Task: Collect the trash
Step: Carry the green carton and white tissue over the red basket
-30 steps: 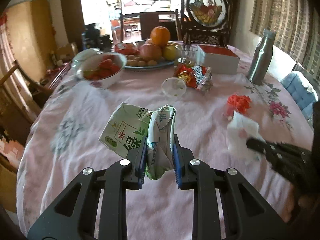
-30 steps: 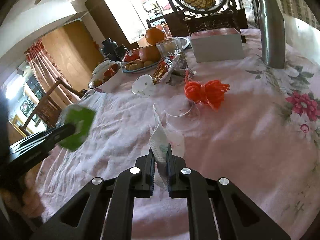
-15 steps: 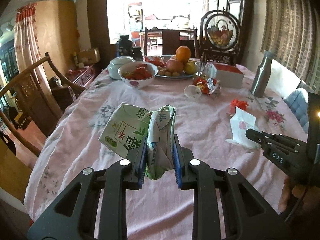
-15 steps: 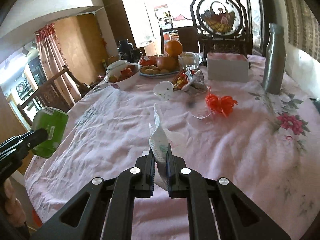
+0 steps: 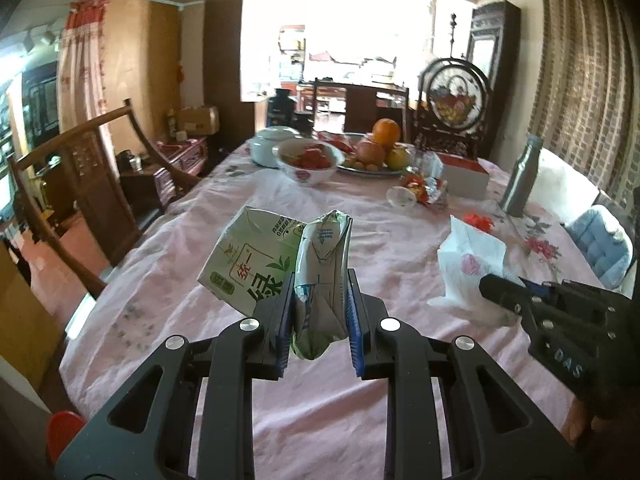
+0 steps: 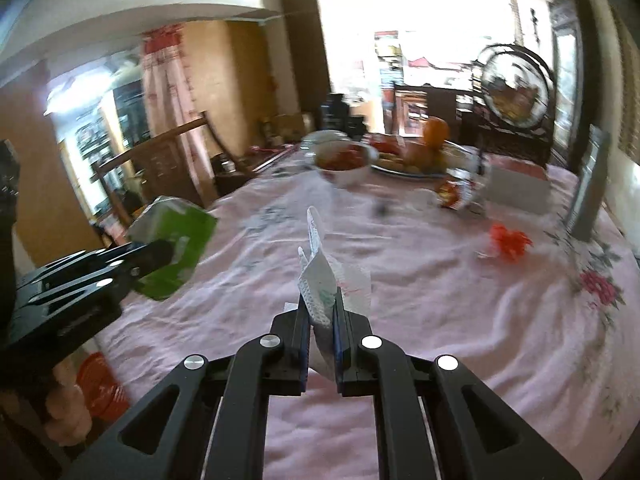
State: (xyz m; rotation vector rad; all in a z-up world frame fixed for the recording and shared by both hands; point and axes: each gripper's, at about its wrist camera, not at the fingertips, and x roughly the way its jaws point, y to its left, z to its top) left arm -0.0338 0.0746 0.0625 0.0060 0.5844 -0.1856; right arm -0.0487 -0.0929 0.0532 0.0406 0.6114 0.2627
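Trash's pinched in both: left hand-held gripper (image 5: 320,312) squeezing the carton (image 5: 280,264), right hand-held gripper (image 6: 321,320) clamped on the tissue (image 6: 320,284), so keep both grips firm till that red thing (image 6: 100,384), probably a bin.

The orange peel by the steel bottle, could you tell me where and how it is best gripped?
Grip the orange peel at its raised bunched middle, coming from above. It lies loose on the tablecloth in a low ragged heap with nothing close, so jaws can straddle it. Both grippers are full now.
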